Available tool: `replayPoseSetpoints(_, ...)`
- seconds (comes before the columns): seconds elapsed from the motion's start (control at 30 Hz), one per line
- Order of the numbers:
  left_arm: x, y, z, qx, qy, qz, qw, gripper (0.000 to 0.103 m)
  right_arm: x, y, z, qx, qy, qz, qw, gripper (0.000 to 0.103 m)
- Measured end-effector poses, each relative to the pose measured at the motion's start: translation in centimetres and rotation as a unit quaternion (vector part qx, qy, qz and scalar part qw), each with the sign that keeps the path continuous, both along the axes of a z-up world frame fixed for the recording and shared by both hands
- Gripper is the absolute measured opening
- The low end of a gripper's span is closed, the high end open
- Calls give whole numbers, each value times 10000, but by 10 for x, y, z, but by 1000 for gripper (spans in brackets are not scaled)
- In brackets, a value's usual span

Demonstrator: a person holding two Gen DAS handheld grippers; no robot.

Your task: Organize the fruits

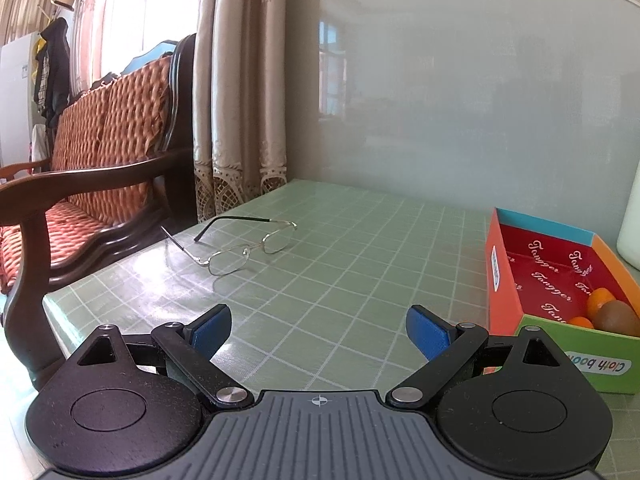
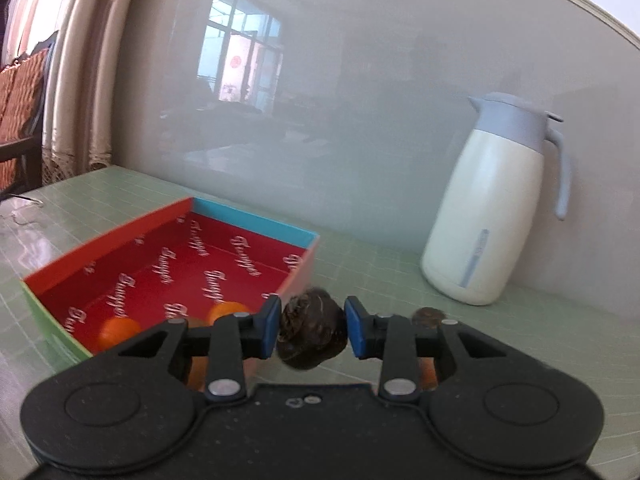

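Two pads of the right hand-held gripper clamp a dark fruit.

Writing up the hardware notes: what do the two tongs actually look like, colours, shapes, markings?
Both match. The left tongs have blue ribbed pads on black linkage arms with silver pivot pins, two round black housings, and a grey ridged centre plate with a small crosshair mark. The right tongs have the same blue pads and black links, but a plain black centre plate. No cables or sleeves show.
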State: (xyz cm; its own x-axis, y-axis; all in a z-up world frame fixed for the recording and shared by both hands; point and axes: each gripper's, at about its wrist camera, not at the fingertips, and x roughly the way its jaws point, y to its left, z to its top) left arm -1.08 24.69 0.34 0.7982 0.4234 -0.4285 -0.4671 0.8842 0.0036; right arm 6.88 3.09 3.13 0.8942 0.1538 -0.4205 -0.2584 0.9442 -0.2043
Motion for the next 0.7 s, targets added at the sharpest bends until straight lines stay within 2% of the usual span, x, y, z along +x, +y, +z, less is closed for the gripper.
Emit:
replayPoseSetpoints(0.07,-1,1,0,-3,8,11,10000,94,-2,8,-1,40,16,65,10000,32)
replayPoseSetpoints(0.1,-2,2,0,-2,8,18,10000,94,-3,11,-1,48,-32,85,9999,25)
replayPoseSetpoints(0.13,-2,3,0,-8,8,28,10000,94,-4,15,0,71,-53,137,9999,23)
replayPoseSetpoints(0.2,-2,3,-1,-26,16,46,10000,94,-5,23,-1,90,-46,206,9997,25)
replayPoseSetpoints(0.3,-3,3,1,-29,7,46,10000,94,-3,38,-11,59,221,451,9987,22)
replayPoseSetpoints(0.4,-3,3,2,-47,-10,11,10000,94,-12,50,-14,-125,142,640,9978,22)
replayPoseSetpoints(0.47,-4,4,3,-62,-33,5,10000,94,-21,44,-7,-171,-96,623,9979,28)
replayPoseSetpoints(0.57,-3,5,3,-130,-83,-5,9999,94,-21,12,3,-46,-246,154,9996,37)
replayPoseSetpoints(0.63,-3,5,4,-141,-133,-17,9998,94,-13,-20,5,139,69,-352,9993,61)
replayPoseSetpoints(0.7,-2,5,3,-146,-152,-39,9998,94,-11,-45,5,392,345,-599,9968,63)
